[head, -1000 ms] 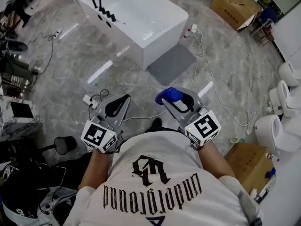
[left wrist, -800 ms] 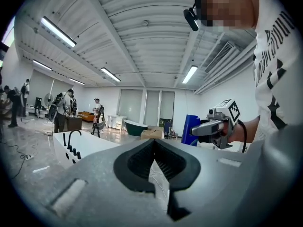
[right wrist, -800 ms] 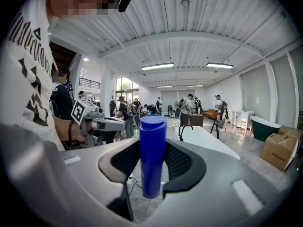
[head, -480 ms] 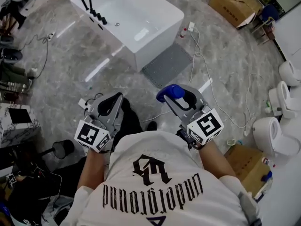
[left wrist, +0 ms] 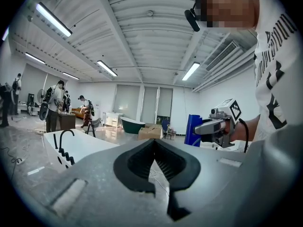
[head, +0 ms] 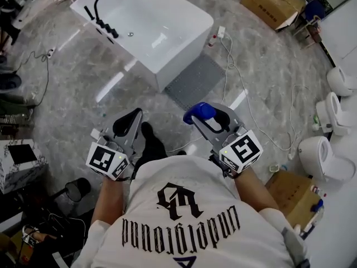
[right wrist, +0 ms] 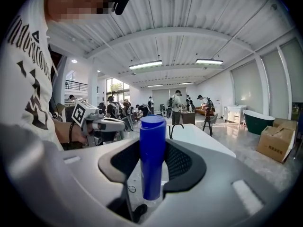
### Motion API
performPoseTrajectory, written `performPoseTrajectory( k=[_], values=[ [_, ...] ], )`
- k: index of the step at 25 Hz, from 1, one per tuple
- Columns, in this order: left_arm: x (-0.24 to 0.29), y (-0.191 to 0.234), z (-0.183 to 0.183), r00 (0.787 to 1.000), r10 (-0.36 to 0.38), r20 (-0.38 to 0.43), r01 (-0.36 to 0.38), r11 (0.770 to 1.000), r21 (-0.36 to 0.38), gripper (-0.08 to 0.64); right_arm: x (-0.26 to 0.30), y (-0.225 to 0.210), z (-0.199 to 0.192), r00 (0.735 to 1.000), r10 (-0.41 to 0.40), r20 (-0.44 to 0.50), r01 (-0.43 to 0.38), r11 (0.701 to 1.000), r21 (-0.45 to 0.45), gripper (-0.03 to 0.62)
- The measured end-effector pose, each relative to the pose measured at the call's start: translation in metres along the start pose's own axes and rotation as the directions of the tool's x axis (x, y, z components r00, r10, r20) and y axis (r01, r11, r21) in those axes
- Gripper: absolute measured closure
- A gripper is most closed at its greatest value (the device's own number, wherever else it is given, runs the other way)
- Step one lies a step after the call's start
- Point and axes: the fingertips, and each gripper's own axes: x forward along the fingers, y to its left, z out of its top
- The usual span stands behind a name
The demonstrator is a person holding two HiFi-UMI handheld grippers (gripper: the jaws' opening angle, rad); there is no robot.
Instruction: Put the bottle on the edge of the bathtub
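In the head view my right gripper is shut on a blue bottle, held at waist height over the marble floor. The right gripper view shows the bottle upright between the black pads. My left gripper is level with it to the left, shut with nothing in it; its pad tips meet. The white bathtub with a black faucet stands ahead and to the left, well apart from both grippers. It also shows beyond the bottle.
A grey mat lies at the tub's near end. White cables trail across the floor on the right. Cardboard boxes stand at the back right, toilets along the right side. Several people stand far off in the room.
The tub has slid left and grown in the head view as the person steps toward it. Both grippers keep their pose, the bottle still held in the right one.
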Motion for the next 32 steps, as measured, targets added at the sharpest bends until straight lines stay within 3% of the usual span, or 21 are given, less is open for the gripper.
performPoseTrajectory(
  k=[16, 23, 32],
  values=[
    [0.005, 0.217, 0.037, 0.998, -0.059, 0.003, 0.059, 0.998, 0.015, 0.552, 0.218, -0.027, 0.069, 0.999, -0.050, -0.006, 0.050, 0.998, -0.025, 0.436],
    [0.003, 0.256, 0.039, 0.998, -0.060, 0.006, 0.060, 0.998, 0.003, 0.552, 0.264, -0.024, 0.081, 0.999, -0.030, -0.020, 0.029, 0.999, -0.043, 0.436],
    [0.020, 0.293, 0.038, 1.000, -0.020, -0.016, 0.020, 1.000, -0.001, 0.552, 0.310, -0.054, 0.079, 0.999, 0.019, -0.029, -0.020, 0.999, -0.031, 0.436]
  ],
)
